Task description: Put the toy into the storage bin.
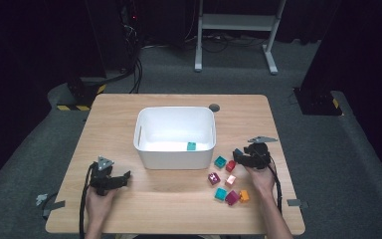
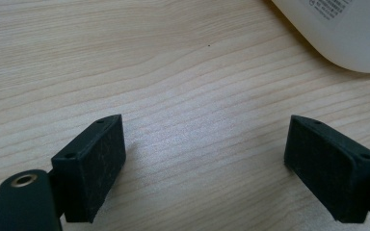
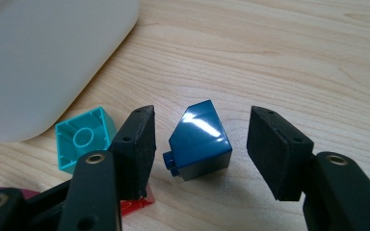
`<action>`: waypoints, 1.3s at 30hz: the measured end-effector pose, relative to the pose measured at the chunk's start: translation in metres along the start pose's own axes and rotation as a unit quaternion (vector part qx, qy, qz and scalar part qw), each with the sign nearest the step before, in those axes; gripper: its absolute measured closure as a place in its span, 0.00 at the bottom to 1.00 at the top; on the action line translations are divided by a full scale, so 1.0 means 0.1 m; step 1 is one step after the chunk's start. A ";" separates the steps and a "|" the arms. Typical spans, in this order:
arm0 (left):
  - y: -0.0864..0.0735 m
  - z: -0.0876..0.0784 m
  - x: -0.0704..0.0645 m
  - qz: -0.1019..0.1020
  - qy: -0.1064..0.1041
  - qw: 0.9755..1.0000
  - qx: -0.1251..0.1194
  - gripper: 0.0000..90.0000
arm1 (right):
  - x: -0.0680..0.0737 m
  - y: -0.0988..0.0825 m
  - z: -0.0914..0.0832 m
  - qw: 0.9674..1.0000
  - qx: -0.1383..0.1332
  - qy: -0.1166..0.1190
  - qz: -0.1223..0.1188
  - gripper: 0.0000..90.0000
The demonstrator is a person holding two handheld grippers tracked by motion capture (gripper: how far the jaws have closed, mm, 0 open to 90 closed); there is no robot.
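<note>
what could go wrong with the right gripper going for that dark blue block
The dark blue block lies tipped on its side between the open right gripper, apart from both pads. Closing on its slanted, glossy faces could squeeze it out. The left pad sits close beside a teal block and over a red block, so it may nudge them. The white bin wall is near and could be bumped on lifting.
</note>
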State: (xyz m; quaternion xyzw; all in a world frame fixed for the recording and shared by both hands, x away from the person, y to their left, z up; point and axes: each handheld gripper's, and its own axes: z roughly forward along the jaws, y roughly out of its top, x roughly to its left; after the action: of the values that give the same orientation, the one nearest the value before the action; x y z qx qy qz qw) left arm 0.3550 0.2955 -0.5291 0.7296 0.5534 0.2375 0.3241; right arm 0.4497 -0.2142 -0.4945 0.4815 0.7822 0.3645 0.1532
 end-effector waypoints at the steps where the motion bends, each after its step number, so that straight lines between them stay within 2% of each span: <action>1: 0.00 0.00 0.00 0.000 0.000 1.000 0.000 0.16 | 0.00 0.00 0.02 1.000 0.002 0.001 -0.002 0.49; 9: 0.00 0.00 0.00 0.000 0.000 1.000 0.000 0.16 | 0.01 -0.02 0.08 1.000 0.012 0.002 -0.004 0.53; 13: 0.00 0.00 0.00 0.000 0.000 1.000 0.000 0.16 | 0.01 -0.03 0.11 1.000 0.019 0.000 -0.006 0.59; 26: 0.00 0.00 0.00 0.002 0.000 1.000 0.000 0.16 | 0.02 -0.03 0.12 1.000 0.021 -0.004 -0.015 0.61; 31: 0.00 0.00 0.00 0.002 -0.001 1.000 0.000 0.16 | 0.02 -0.02 0.08 1.000 0.011 -0.007 -0.018 0.61; 37: 0.00 0.00 0.00 0.003 0.000 1.000 0.000 0.16 | 0.02 0.01 -0.03 1.000 -0.002 -0.005 -0.012 0.61; 39: 0.00 0.00 0.00 0.002 -0.001 1.000 0.000 0.17 | 0.04 0.02 -0.09 1.000 -0.011 -0.003 -0.016 0.61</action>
State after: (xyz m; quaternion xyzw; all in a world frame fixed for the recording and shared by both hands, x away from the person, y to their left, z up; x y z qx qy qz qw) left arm 0.3550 0.2956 -0.5289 0.7309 0.5517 0.2378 0.3238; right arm 0.4435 -0.2141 -0.4862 0.4681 0.7856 0.3688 0.1666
